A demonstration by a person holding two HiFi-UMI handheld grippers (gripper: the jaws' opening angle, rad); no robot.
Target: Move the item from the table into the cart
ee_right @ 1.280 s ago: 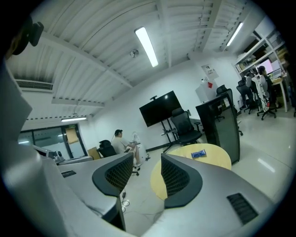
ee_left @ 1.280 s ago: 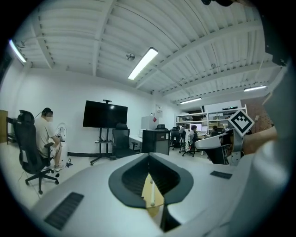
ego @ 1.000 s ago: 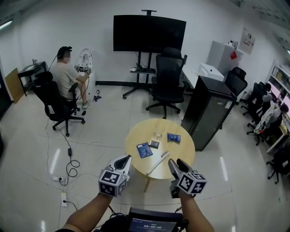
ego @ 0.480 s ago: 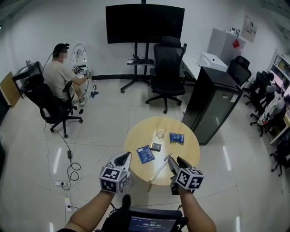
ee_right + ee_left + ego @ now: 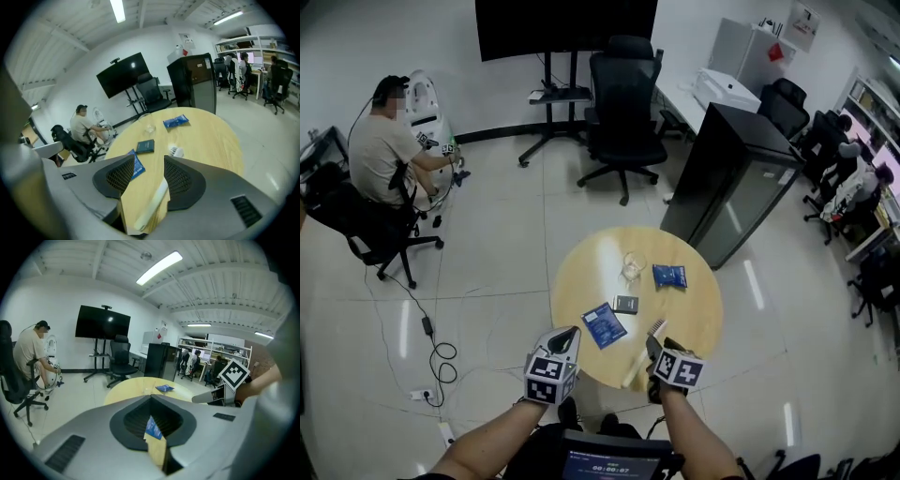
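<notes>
Brush — between right gripper fingers, parted

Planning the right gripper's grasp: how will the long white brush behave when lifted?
The white brush looks stiff and light: thin, straight, probably plastic handle. Held at the handle end, its bristle head would likely tip it down. The smooth handle, lying between the open jaws of the right gripper, may slip.

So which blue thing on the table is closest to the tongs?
The flat blue packet, lying just ahead of the left tongs. The other blue one, a crinkly pouch, lies farther back near the clear cup.
</notes>
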